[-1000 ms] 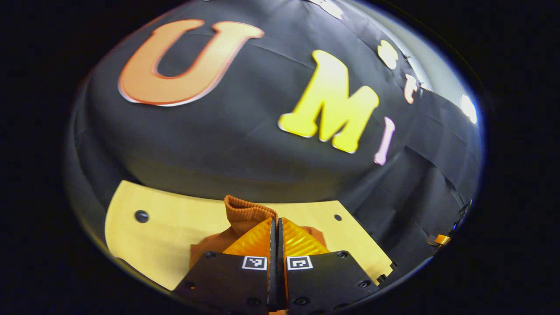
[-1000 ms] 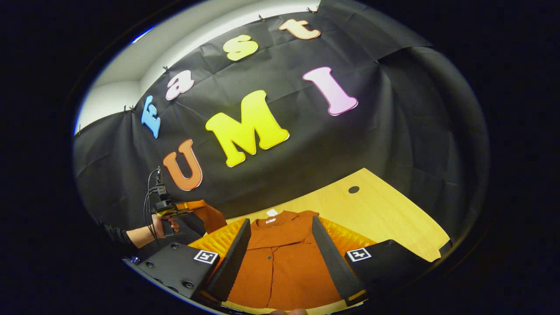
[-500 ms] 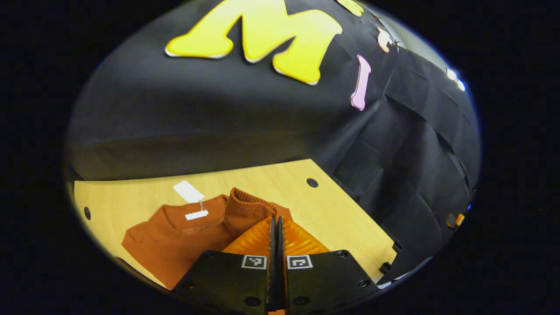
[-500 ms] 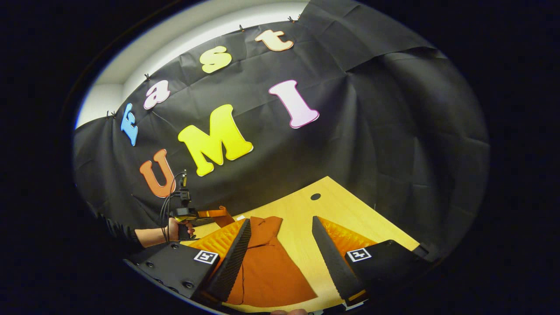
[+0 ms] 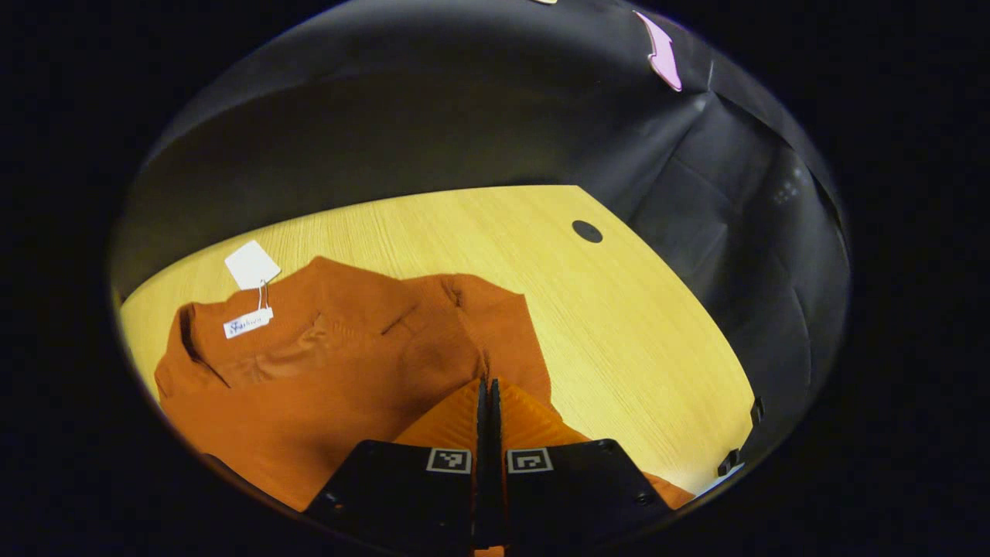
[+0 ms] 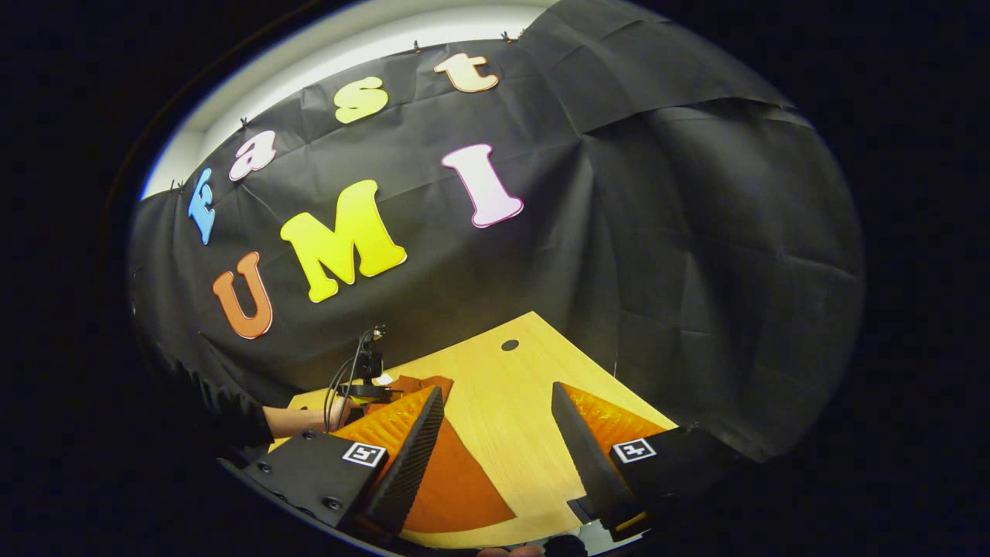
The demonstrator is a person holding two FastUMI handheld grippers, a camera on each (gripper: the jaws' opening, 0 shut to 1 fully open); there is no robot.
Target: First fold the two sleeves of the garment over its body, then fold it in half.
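The rust-orange garment [image 5: 309, 371] lies flat on the wooden table [image 5: 619, 325], collar to the left with white tags [image 5: 251, 267]. One sleeve [image 5: 503, 333] is drawn across the body. My left gripper [image 5: 487, 383] is shut on that sleeve's end, low over the garment; the cuff is hidden behind the fingers. In the right gripper view, my right gripper [image 6: 496, 388] stands open above the table, with nothing between its fingers. A corner of the garment [image 6: 452, 487] lies by its left finger. Farther off, a hand [image 6: 298, 422] holds the left gripper [image 6: 371, 391] down on the garment.
A round dark hole [image 5: 587, 230] marks the table's far right part. The black cloth wall closes the table's back and right side. Bare wood stretches right of the garment, and the table's right edge [image 5: 735, 433] is near.
My left gripper has carried the sleeve from high in the air down and across the garment's body. The right gripper has swung right, off the garment, over bare table.
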